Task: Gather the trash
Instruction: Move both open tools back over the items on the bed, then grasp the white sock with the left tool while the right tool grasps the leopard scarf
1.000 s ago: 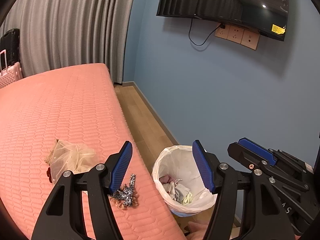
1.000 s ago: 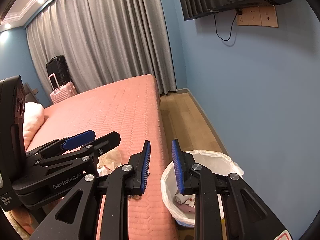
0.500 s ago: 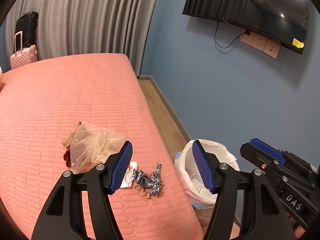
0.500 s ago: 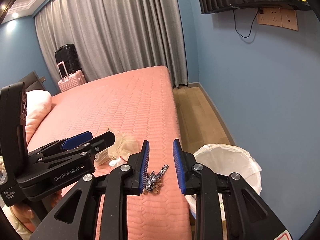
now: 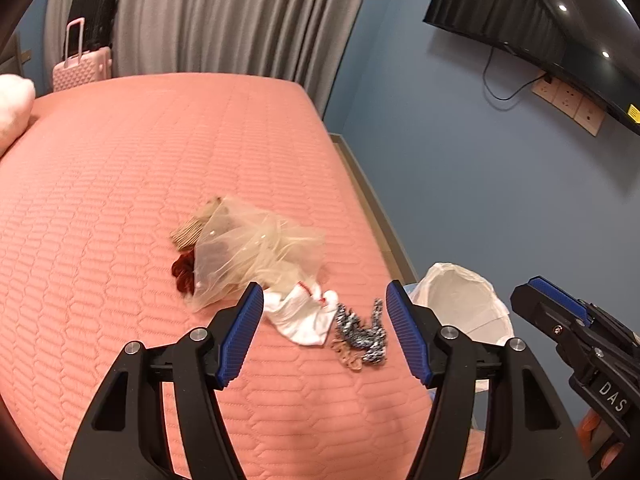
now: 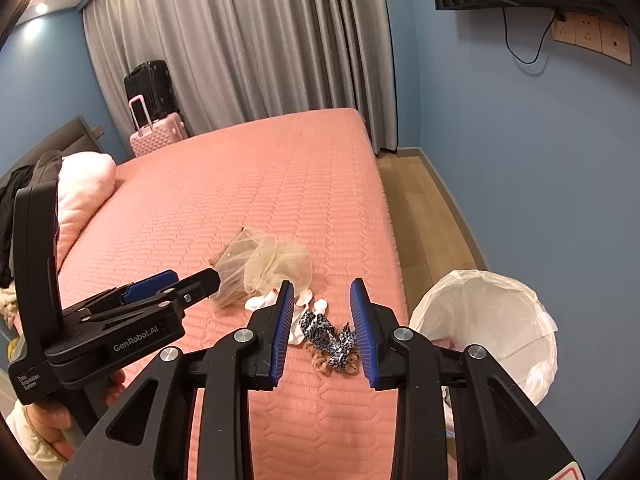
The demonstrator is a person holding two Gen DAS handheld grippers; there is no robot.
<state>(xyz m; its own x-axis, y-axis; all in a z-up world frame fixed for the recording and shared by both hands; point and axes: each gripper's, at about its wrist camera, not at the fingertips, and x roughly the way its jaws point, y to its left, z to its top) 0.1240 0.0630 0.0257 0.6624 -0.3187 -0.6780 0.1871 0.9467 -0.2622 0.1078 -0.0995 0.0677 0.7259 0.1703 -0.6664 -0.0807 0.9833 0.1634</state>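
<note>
Litter heap near bed's point(image 5: 120, 184) right edge: leopard scrunchie point(image 6: 329, 340), white sock point(image 5: 304, 316), tulle bundle point(image 5: 256, 256). Lined bin point(image 6: 486, 320) on floor strip just past that edge. Left gripper point(image 5: 324, 332) spread, empty. Right gripper point(image 6: 322, 330) opening, empty, above scrunchie.

left gripper point(image 5: 324, 320): tilted downward, jaws apart, nothing gripped | right gripper point(image 6: 322, 320): tilted downward, jaws opening (narrower gap than the left), nothing pressed between pads | grippers side by side, both hand-held
</note>
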